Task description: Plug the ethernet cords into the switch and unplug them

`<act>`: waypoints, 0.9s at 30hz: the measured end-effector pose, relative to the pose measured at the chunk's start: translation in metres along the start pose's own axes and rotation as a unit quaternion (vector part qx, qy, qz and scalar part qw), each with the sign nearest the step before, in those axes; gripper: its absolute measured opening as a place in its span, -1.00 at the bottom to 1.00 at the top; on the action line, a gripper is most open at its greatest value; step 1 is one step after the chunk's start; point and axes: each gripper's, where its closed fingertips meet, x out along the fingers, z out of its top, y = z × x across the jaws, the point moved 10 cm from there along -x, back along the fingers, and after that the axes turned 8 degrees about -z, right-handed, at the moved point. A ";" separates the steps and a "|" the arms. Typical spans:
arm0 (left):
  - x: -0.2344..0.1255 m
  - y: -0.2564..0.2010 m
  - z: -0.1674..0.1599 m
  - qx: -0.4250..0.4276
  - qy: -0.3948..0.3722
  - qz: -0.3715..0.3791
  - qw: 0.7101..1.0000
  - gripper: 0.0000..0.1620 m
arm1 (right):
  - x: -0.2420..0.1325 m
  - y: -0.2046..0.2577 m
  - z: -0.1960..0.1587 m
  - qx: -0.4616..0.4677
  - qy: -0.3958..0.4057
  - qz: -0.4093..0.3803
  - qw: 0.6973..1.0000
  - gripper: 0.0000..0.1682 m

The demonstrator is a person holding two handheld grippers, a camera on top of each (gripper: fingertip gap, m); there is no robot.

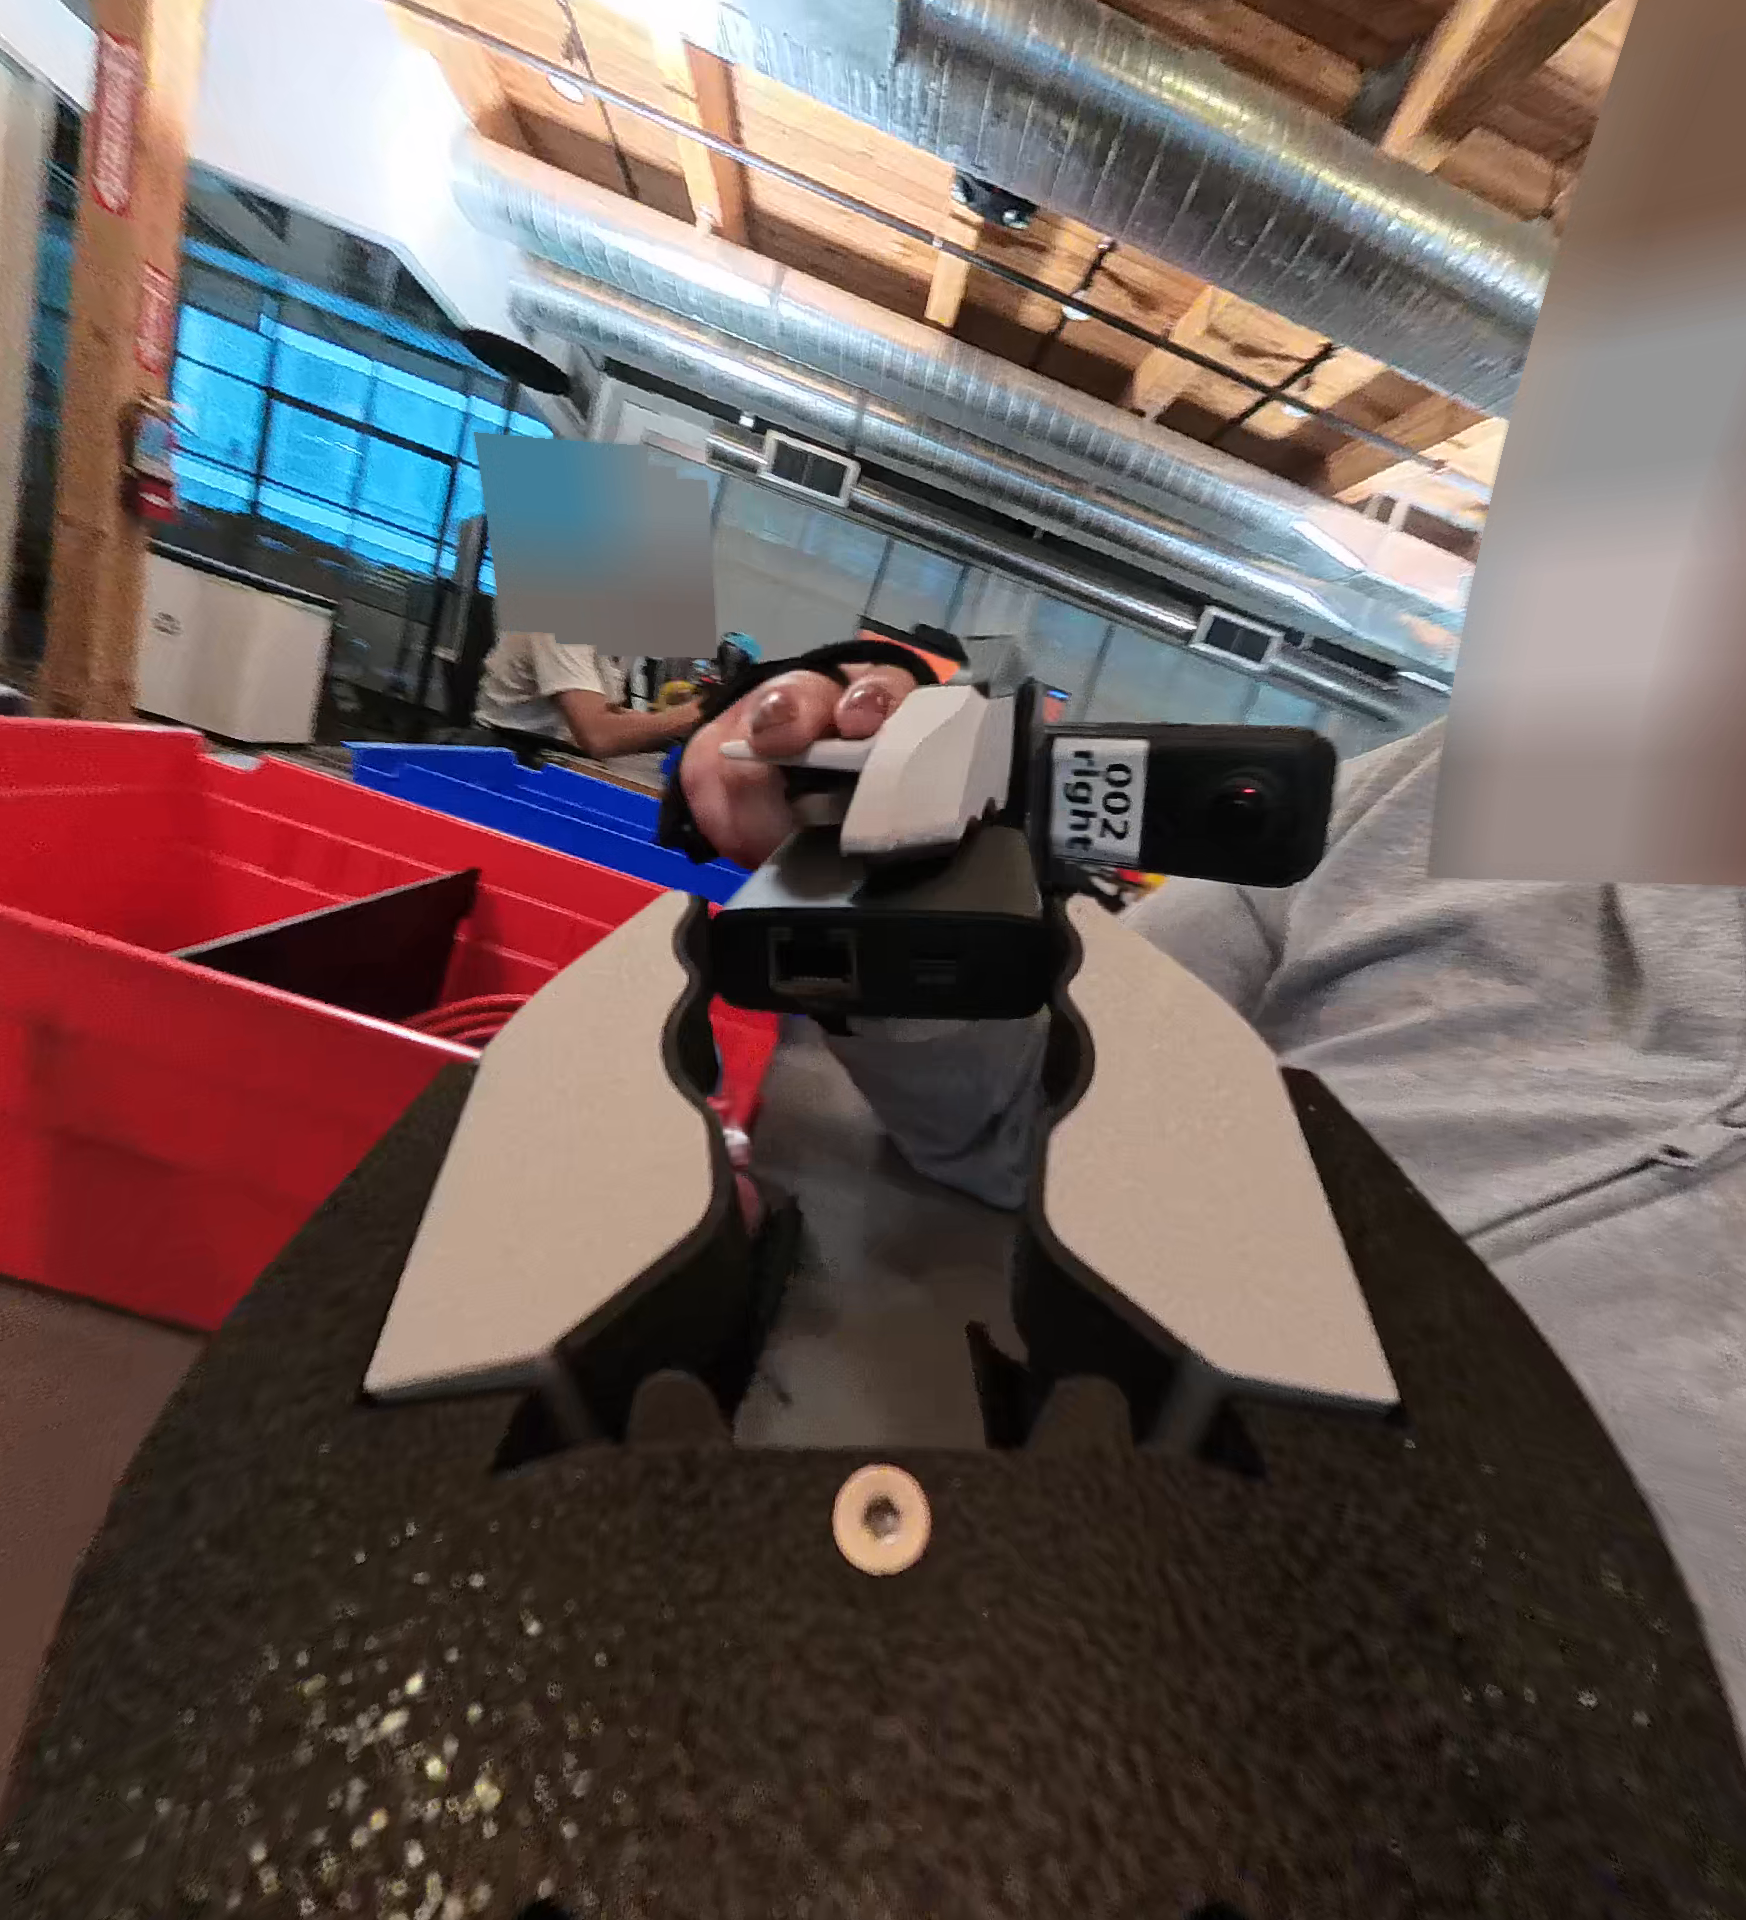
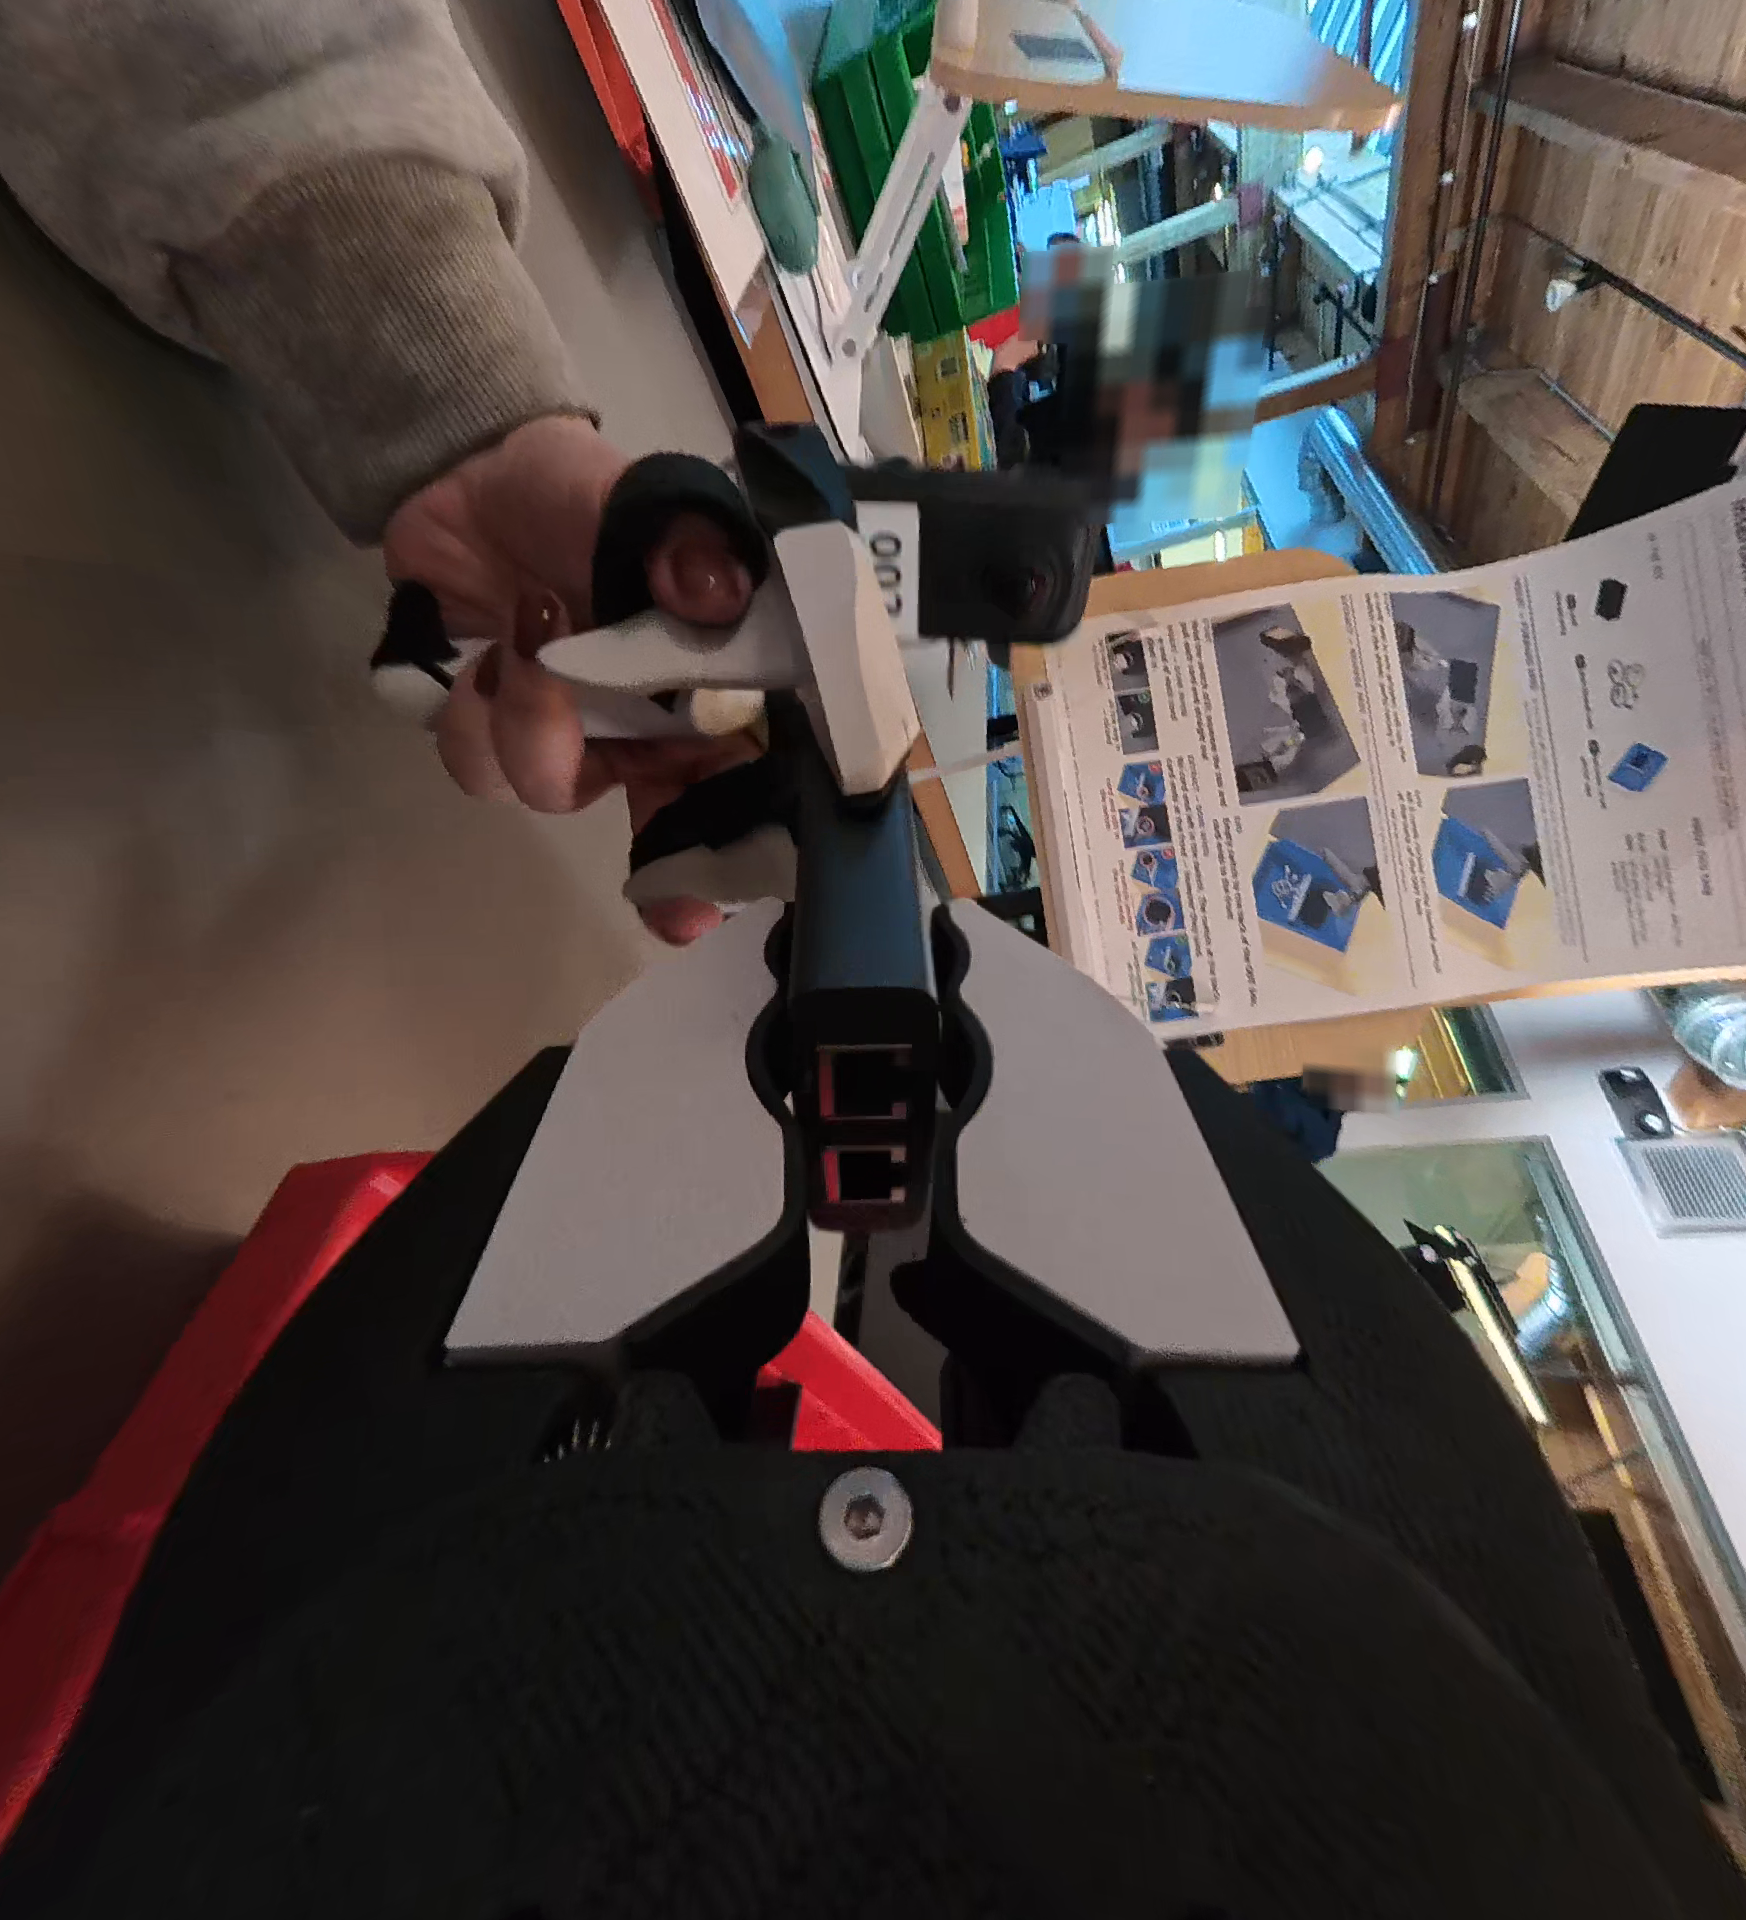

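Observation:
A long black box with network ports is held in the air between both grippers. In the left wrist view my left gripper (image 1: 874, 935) is shut on one end of the box (image 1: 879, 971), whose face shows a network port and a smaller port. Beyond it a hand holds the right gripper, with a grey finger (image 1: 926, 779) and its camera (image 1: 1233, 800). In the right wrist view my right gripper (image 2: 864, 997) is shut on the other end of the box (image 2: 858, 925), which shows two stacked ports. The left gripper's grey finger (image 2: 848, 665) grips the far end.
A red bin (image 1: 121, 1039) with a black divider (image 1: 349, 935) sits at the left, with a blue bin (image 1: 536, 800) behind it. A person in a grey sweatshirt (image 1: 1471, 1143) is close on the right. A printed instruction sheet (image 2: 1420, 748) stands beyond the grippers. Green bins (image 2: 900, 156) sit farther off. The grippers are tip to tip, or close to it.

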 end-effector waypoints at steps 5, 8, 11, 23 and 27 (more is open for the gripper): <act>-0.010 0.002 0.007 0.047 -0.019 0.075 0.996 -0.25 | -0.005 -0.009 -0.005 -0.014 0.051 -0.018 0.998 -0.72; -0.012 0.004 0.008 0.041 -0.024 0.091 0.995 -0.25 | -0.004 -0.009 -0.006 -0.048 0.084 -0.026 0.995 -0.76; -0.014 0.005 0.008 0.043 -0.036 0.095 0.994 -0.25 | -0.001 -0.007 -0.004 -0.066 0.107 -0.034 0.992 -0.76; -0.003 -0.020 0.012 0.237 -0.032 0.126 0.963 0.08 | -0.004 -0.033 -0.023 0.320 -0.010 -0.012 0.947 -0.77; -0.002 -0.024 0.013 0.215 -0.088 0.091 0.968 -0.16 | 0.005 -0.027 -0.022 0.451 -0.090 0.024 0.888 -0.77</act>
